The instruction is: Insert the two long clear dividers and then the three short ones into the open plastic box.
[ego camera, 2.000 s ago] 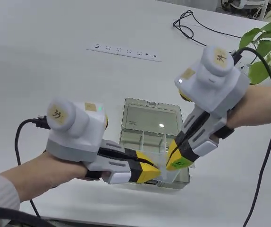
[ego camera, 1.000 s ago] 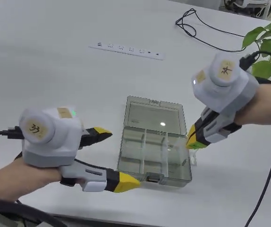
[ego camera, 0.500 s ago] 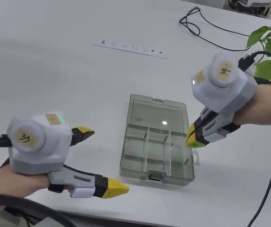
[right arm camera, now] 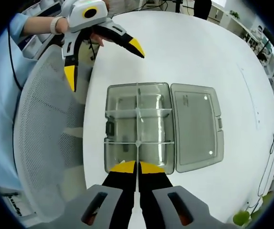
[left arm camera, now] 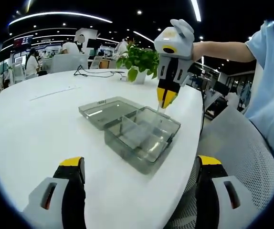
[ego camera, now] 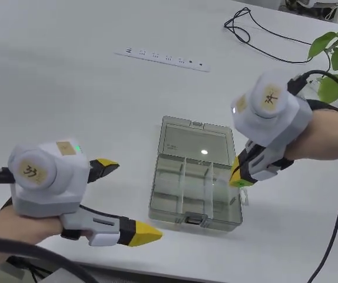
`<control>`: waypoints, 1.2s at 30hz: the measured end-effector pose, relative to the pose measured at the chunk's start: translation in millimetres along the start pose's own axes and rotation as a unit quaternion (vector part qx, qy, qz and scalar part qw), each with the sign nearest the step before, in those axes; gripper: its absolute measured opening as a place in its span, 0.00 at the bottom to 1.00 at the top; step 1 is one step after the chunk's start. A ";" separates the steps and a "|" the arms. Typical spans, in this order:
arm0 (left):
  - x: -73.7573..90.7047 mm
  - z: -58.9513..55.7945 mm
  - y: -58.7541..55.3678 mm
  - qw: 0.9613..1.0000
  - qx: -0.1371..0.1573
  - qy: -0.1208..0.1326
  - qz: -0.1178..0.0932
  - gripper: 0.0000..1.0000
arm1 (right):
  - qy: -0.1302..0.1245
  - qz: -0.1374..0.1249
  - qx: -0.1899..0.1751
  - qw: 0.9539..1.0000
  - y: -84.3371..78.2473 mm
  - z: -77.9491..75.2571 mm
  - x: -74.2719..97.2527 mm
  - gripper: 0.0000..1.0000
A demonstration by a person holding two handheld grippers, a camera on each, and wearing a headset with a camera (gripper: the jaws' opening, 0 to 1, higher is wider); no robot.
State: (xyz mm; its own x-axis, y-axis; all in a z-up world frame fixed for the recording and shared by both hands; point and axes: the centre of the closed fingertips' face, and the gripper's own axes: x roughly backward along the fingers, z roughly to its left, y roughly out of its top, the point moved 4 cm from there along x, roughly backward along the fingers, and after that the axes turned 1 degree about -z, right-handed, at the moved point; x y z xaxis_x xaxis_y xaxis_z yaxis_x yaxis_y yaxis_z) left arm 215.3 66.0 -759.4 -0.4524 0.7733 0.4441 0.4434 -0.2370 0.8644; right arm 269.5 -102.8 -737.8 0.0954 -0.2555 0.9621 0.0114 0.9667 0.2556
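The jaws of the right gripper (ego camera: 238, 178) are seen pressed together, and a thin clear divider (ego camera: 241, 197) is pinched between their yellow tips and hangs down from them. The strip's lower end is found at the right wall of the box (ego camera: 175, 213); whether it touches the wall cannot be told. In the right gripper view the closed tips (right arm camera: 137, 167) are placed just over the near wall of the box (right arm camera: 107, 114).

The jaws of the left gripper (ego camera: 123, 199) are spread wide, and nothing is held between them. This gripper is kept to the left of the box, apart from it, with one tip pointed toward the front left corner. In the left gripper view the spread tips (left arm camera: 140, 161) are seen at the bottom, with the box (left arm camera: 127, 150) beyond them and the right gripper (left arm camera: 165, 98) above its far edge.

The box is laid open on the white table (ego camera: 69, 100), near the front edge, with its lid (ego camera: 195, 144) folded flat behind it. Two dividers (ego camera: 184, 177) are already seated inside, running from front to back and splitting the box into three lanes.

Further back on the table a white power strip (ego camera: 163, 59) and a looped black cable (ego camera: 257, 32) are seen, and a leafy plant (ego camera: 334, 53) is placed at the far right.
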 end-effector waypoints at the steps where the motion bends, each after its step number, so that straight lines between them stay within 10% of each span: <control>1: 0.0 -0.1 0.0 1.000 0.000 0.000 0.000 0.99 | -0.001 0.001 0.003 1.000 -0.2 0.3 -1.2 0.02; 36: -5.4 1.4 1.3 1.000 0.007 -0.006 -0.004 0.96 | -0.001 0.019 0.016 1.000 -13.3 -9.9 -37.4 0.02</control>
State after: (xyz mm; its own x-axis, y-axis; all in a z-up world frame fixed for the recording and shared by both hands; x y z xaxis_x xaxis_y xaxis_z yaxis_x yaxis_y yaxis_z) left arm 219.4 62.3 -761.0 -0.4468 0.7819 0.4348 0.4516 -0.2225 0.8641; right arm 275.7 -106.0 -778.1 0.0923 -0.2179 0.9716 -0.0245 0.9750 0.2210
